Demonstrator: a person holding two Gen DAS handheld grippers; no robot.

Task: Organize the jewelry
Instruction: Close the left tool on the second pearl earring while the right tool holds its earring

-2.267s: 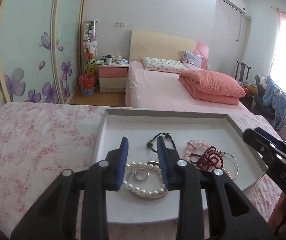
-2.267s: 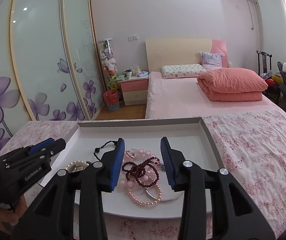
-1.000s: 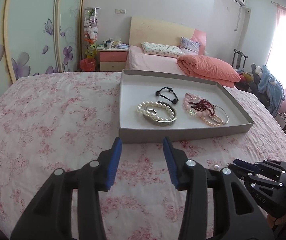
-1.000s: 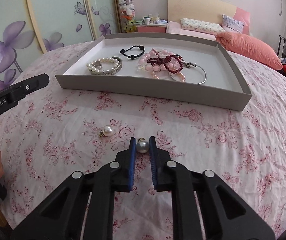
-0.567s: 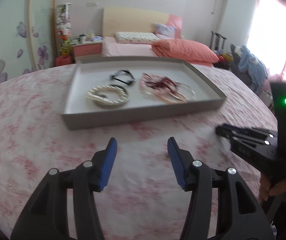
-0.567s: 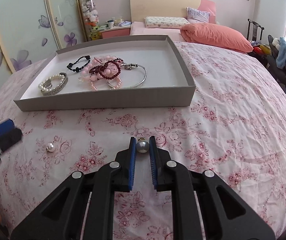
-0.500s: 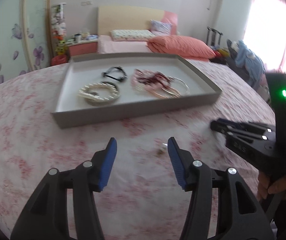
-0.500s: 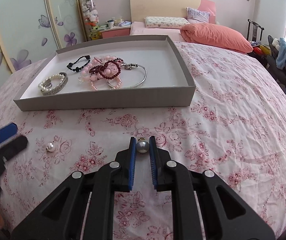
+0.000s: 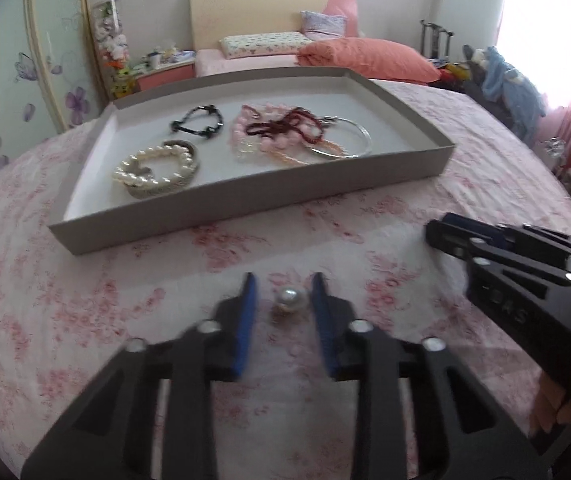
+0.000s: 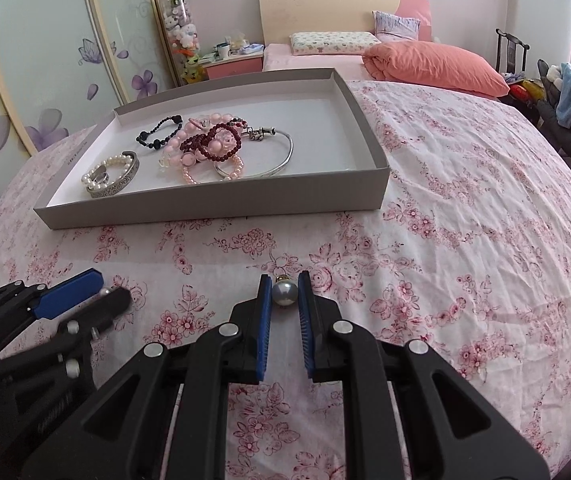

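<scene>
Daylight flooded in from the blown-out pink-curtained window (image 9: pixel 541 36) at the upper right of the left wrist view. That view was motion-blurred and soft; the right wrist view was sharp. Fisheye curvature and dark vignetting marked all corners.

White pearl earring (image 10: pixel 284 293) gleaming between blue pads (image 10: pixel 263 326), grey tray (image 10: pixel 221 202) ahead, bedspread (image 10: pixel 465 216) showing pink florals on white
</scene>
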